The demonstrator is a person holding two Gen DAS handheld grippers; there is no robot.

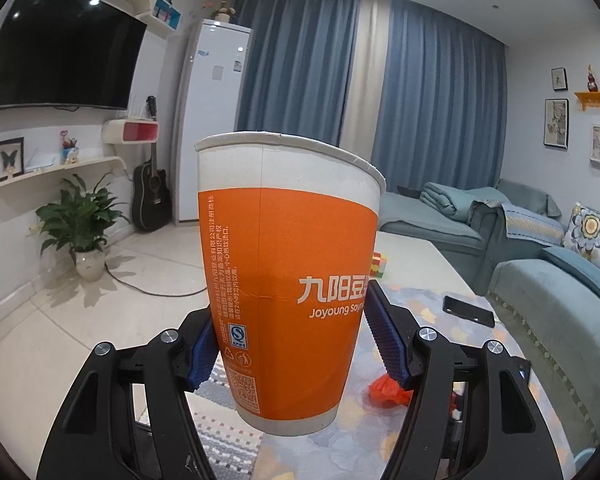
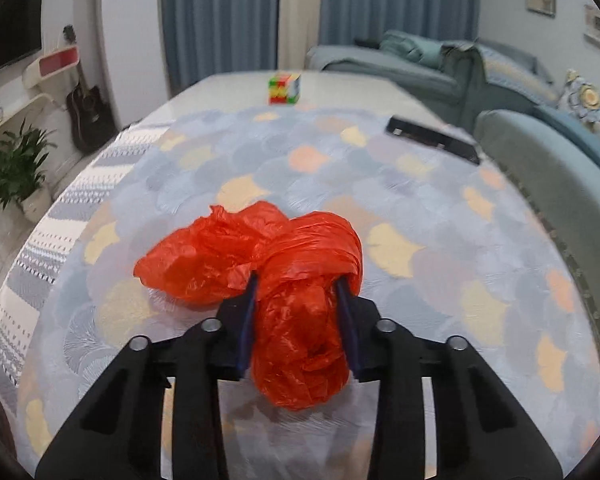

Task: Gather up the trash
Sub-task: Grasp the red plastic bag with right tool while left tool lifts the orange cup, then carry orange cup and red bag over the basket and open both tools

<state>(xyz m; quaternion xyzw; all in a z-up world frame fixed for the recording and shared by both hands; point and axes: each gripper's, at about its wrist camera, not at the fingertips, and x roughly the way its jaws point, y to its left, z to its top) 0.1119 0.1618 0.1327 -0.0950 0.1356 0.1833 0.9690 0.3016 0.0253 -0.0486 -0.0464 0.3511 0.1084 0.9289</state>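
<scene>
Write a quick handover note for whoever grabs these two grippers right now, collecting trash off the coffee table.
Left gripper: shut on the orange paper cup, held upright above the table's near edge.
Right gripper: blue pads pressed on the crumpled red plastic bag, which still lies on the patterned cloth.
Done: cup picked up, bag gripped.
Left: lift the bag and take both to a bin; none is in view.
The puzzle cube and black phone stay put, probably not trash.
</scene>
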